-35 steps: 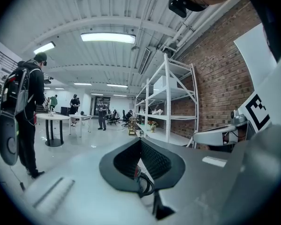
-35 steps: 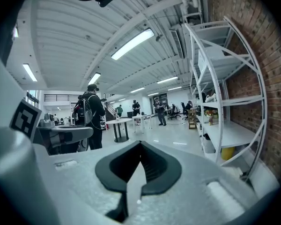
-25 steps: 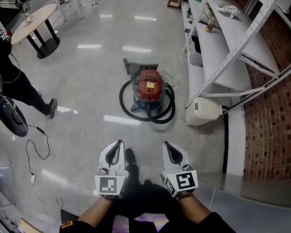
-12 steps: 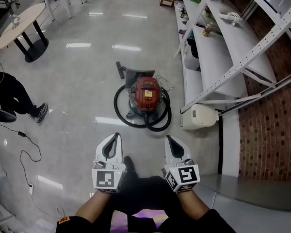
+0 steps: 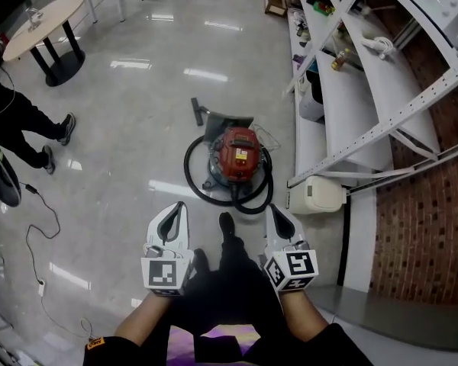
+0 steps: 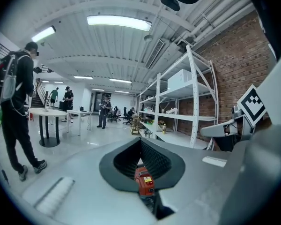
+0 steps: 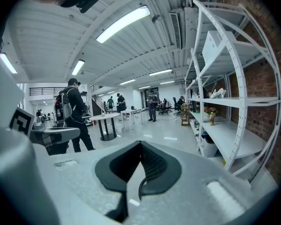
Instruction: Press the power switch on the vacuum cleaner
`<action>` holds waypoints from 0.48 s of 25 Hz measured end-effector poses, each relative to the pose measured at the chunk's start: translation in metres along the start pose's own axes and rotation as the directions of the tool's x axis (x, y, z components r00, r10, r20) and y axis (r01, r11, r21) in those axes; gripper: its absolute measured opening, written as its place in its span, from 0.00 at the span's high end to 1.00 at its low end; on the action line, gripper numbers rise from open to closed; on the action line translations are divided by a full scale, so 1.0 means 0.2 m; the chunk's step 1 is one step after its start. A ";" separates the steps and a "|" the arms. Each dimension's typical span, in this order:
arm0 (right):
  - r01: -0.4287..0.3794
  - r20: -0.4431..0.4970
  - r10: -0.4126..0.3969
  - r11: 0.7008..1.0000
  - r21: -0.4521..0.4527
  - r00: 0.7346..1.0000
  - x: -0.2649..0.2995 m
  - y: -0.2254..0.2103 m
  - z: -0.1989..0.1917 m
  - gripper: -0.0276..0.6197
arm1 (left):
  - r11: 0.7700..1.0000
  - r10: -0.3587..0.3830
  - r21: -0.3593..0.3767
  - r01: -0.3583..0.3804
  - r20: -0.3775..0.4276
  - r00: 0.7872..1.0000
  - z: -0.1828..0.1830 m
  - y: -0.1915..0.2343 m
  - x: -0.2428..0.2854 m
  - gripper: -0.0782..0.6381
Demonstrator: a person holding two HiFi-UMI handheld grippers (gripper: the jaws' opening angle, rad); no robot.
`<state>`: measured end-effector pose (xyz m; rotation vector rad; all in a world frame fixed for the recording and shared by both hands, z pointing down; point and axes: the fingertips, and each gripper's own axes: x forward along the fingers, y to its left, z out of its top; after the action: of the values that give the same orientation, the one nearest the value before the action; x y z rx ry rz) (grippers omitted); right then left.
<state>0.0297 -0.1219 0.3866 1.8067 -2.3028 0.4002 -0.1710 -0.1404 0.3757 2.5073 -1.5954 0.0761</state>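
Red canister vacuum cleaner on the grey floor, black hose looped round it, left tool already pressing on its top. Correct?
No: the left tool touches nothing. The head view shows it held well short of the red canister vacuum cleaner. The rest holds: it stands on the grey floor, black hose looped round it.

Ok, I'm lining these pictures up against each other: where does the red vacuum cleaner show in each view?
Head view: the vacuum cleaner stands on the floor at centre, with its hose looped around it.
Left gripper view: low centre, in the opening between the jaws.
Right gripper view: its red body is not in it.
Shared landmark: the white shelving rack, at the right in all three.
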 end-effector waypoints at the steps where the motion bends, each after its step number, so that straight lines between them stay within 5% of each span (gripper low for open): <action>1: -0.008 -0.004 0.008 1.000 -0.001 1.000 0.03 0.00 0.00 0.97 | 1.000 0.014 -0.001 -0.014 0.000 1.000 0.00 0.02 0.00 0.87; 12: -0.072 -0.124 0.070 0.997 -0.011 0.990 0.57 -0.23 -0.17 0.97 | 0.990 0.139 -0.012 -0.140 -0.054 0.989 -0.06 0.20 0.35 0.87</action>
<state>0.0462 -0.2258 0.4583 1.6474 -2.2836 0.4898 -0.1771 -0.2169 0.4017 2.3588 -1.7414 0.1456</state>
